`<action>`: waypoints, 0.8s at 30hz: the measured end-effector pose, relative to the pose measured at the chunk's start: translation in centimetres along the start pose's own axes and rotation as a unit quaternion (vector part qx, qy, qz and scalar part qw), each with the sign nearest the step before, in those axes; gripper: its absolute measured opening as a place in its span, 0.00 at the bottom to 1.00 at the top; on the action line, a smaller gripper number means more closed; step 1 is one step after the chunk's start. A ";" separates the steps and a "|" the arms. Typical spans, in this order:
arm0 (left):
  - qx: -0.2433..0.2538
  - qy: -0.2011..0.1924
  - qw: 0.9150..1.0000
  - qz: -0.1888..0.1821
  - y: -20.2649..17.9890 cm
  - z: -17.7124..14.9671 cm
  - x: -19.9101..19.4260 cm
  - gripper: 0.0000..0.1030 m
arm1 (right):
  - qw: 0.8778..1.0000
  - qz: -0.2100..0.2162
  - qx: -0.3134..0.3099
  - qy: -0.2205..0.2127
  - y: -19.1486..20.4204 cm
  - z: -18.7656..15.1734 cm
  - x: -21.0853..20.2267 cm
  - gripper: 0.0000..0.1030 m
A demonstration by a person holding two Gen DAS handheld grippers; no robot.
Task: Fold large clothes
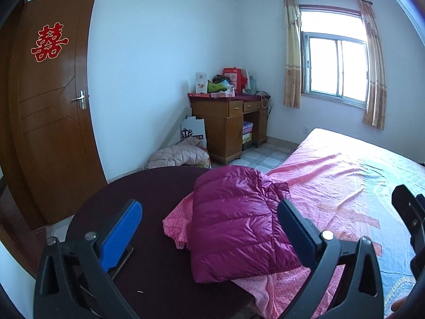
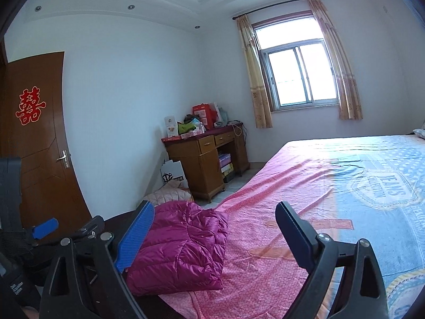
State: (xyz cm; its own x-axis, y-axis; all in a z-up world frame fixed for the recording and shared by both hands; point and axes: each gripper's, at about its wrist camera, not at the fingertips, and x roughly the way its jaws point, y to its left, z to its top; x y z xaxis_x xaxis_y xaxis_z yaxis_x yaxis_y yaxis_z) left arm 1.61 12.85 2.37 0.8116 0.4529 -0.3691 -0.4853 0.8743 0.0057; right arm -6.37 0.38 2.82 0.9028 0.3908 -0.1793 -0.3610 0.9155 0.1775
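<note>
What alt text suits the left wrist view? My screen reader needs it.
A folded magenta down jacket lies on the corner of a pink-sheeted bed, framed by the open, empty left tool. Behind stand a wooden door, cluttered desk and curtained window.

We see the jacket (image 1: 239, 223), a glossy magenta quilted puffer, folded into a thick, roughly square bundle. It lies flat at the corner of the bed (image 1: 345, 180), on the pink sheet, its left edge just beside the dark bench (image 1: 148, 194).
</note>
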 end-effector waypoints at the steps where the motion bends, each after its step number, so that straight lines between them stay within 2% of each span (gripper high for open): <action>1: 0.001 0.000 1.000 0.002 -0.1 0.0 0.0 1.00 | 1.000 0.000 -0.001 0.000 0.0 0.0 0.0 0.90; 5: 0.007 -0.009 1.000 0.012 -0.3 -0.2 -0.3 1.00 | 1.000 0.002 -0.007 0.002 0.1 -0.1 0.2 0.90; 24: 0.016 -0.002 1.000 0.016 -0.7 -0.3 0.0 1.00 | 1.000 0.006 -0.001 0.021 -0.1 -0.6 1.1 0.90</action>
State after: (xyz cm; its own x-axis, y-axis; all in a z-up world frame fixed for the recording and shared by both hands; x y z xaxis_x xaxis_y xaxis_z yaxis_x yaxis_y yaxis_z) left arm 1.85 12.20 2.06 0.7972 0.4818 -0.3637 -0.5010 0.8642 0.0467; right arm -5.46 0.77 1.99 0.8879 0.4049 -0.2184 -0.3720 0.9112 0.1772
